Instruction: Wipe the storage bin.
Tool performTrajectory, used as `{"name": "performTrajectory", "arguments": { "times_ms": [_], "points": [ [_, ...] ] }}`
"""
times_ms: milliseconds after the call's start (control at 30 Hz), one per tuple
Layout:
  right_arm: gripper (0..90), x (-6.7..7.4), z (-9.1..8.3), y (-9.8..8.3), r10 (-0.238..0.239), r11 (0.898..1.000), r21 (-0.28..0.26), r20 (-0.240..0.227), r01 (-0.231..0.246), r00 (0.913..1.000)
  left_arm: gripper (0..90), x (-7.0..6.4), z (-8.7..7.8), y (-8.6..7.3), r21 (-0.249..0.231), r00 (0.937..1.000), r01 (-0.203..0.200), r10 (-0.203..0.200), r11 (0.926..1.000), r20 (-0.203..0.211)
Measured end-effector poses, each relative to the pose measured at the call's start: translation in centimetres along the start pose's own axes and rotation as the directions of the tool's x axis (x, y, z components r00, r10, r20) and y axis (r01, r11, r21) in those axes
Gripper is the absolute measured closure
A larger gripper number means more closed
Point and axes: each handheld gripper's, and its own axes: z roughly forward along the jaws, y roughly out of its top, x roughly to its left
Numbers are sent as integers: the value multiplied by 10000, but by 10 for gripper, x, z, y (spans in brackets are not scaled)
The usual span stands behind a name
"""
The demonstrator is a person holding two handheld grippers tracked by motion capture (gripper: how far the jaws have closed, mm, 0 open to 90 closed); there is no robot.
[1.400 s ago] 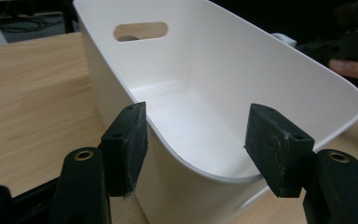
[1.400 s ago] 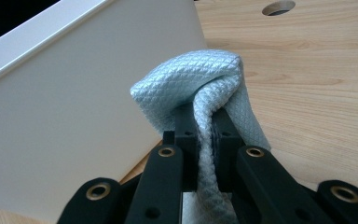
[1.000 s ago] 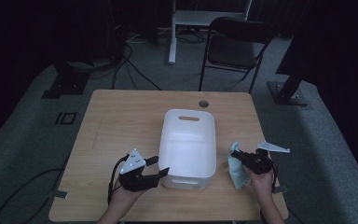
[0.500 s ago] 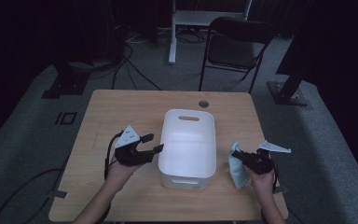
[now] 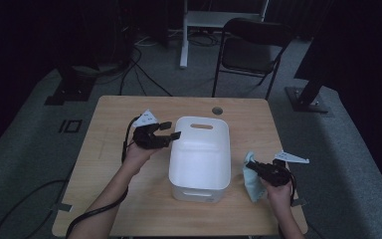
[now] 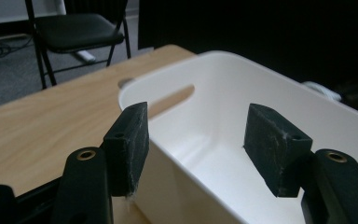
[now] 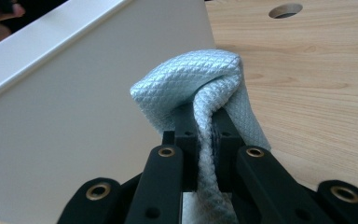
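White bin [image 5: 199,159] empty, left hand-held gripper [image 5: 170,135] parted astride its rim, right hand-held gripper [image 5: 253,167] pinching cloth [image 5: 251,181]

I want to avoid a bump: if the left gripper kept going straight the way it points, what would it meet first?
Probably the white plastic bin: the left gripper has open jaws straddling its near side wall, so the rim comes first.

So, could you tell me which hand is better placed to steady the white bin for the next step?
Left. The left gripper has its open jaws straddling the white bin wall near the rim, not yet pressing it. The right gripper is shut on the light blue cloth beside the bin, so it is occupied.
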Motion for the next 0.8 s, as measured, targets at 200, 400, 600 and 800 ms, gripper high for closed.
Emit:
{"name": "performTrajectory", "arguments": {
  "times_ms": [200,400,600,800],
  "points": [
    [844,-1,0,-1,37,10000,8,-12,-37,10000,412,22,22,11,-73,9999,-101,100,9999,-5],
    [844,0,3,-2,-18,9999,122,-91,19,10000,413,41,41,18,128,9999,-34,33,9999,142],
    [844,-1,3,-4,23,9999,155,-154,-21,9999,430,52,55,17,258,9986,-29,15,9997,531],
    [844,-1,5,-6,75,9997,217,-224,-70,9997,463,57,68,16,375,9970,-102,73,9992,768]
  ]
}}
